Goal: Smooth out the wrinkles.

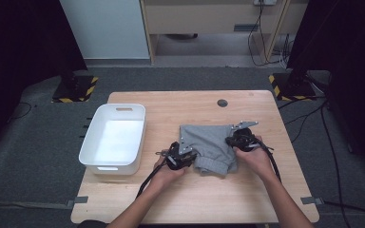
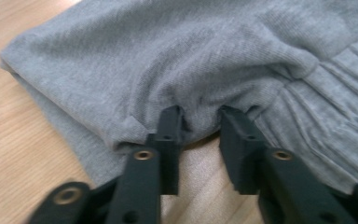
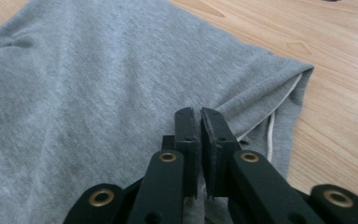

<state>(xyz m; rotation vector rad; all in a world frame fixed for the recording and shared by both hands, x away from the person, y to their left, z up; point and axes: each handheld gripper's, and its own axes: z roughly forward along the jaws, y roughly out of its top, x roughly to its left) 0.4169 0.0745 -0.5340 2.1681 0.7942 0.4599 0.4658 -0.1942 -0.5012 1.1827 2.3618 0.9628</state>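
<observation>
Garment [image 1: 209, 142], grey and folded, lies on the wooden table [image 1: 171, 107] right of the white bin [image 1: 114, 137]. Left gripper [image 2: 200, 116] bites its near-left edge, a bunch of cloth pinched between half-parted jaws. Right gripper [image 3: 199, 116] sits at the right side, jaws clenched tight on a thin fold by the white-piped hem.
</observation>
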